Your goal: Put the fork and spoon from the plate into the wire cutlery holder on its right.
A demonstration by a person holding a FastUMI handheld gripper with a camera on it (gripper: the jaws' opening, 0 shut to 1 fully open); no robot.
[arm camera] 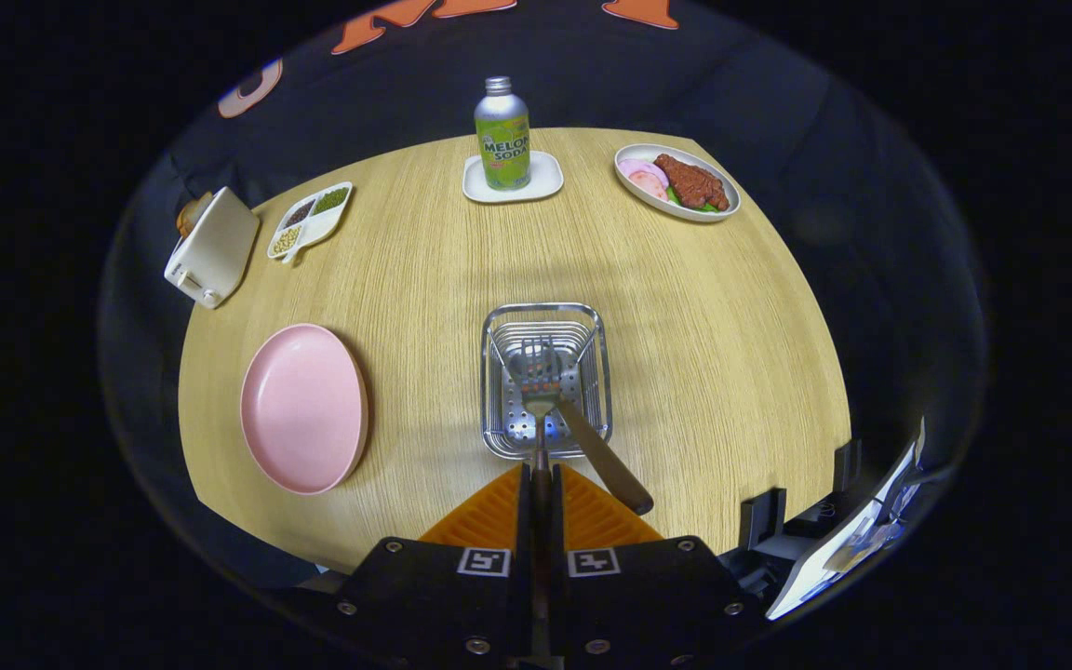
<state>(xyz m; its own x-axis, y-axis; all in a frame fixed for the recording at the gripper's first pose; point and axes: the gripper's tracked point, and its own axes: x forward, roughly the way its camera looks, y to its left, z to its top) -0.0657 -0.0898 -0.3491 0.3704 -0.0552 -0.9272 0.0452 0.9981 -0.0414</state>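
Note:
My gripper [541, 484] is shut on the thin handle of the fork [540, 381], which points forward with its tines over the opening of the wire cutlery holder [545, 380]. The holder stands just ahead of the fingers, in the middle of the wooden table. A utensil with a brown handle [606, 458], its head hidden inside the holder, leans out over the holder's near right corner. The pink plate [303, 408] lies bare to the left of the holder.
A green soda bottle [502, 135] stands on a white coaster [513, 179] at the table's far side. A plate of food [677, 181] sits far right, a divided dish of beans [311, 218] and a white toaster [212, 247] far left. Black mounts [764, 521] and a white card stand near right.

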